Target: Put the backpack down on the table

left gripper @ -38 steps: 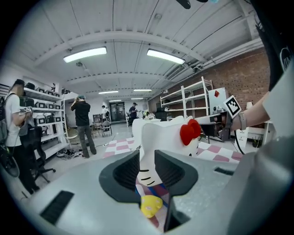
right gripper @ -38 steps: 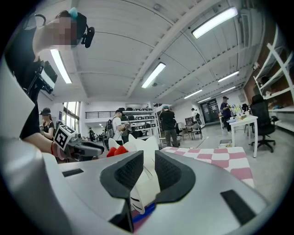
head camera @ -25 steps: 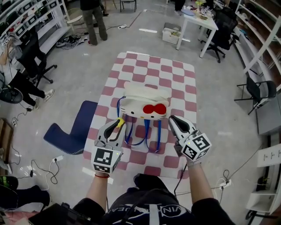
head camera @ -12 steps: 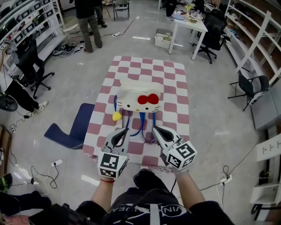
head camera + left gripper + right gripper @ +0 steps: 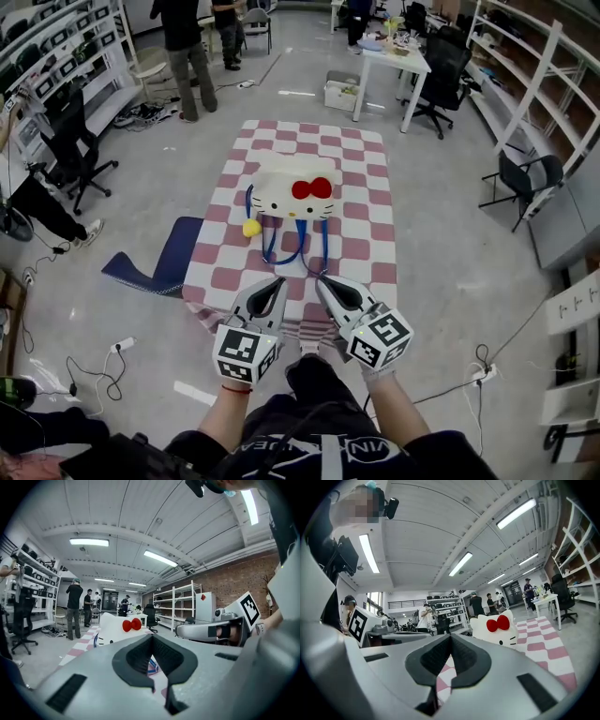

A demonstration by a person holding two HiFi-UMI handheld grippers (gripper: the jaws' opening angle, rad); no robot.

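Note:
The backpack (image 5: 292, 192) is white, shaped like a cat's face with a red bow, and lies on the red-and-white checked table (image 5: 366, 234). Its blue straps (image 5: 295, 246) trail toward me, with a yellow pom-pom (image 5: 250, 228) at its left. My left gripper (image 5: 274, 284) and right gripper (image 5: 324, 281) hover side by side over the table's near edge, short of the straps and touching nothing. Both are shut and hold nothing. The left gripper view shows the left gripper (image 5: 152, 637) with the backpack (image 5: 119, 627) beyond it. The right gripper view shows the right gripper (image 5: 450, 637) with the backpack (image 5: 494, 629) ahead.
A blue mat (image 5: 155, 267) lies on the floor left of the table. Office chairs stand at the left (image 5: 66, 141) and right (image 5: 520, 178). A white table (image 5: 392, 61) and several standing people (image 5: 192, 42) are at the back. Shelving lines both walls.
Both grippers have drawn back from the backpack's straps toward the table's near edge. The backpack lies still on the table, and the view takes in more of the room.

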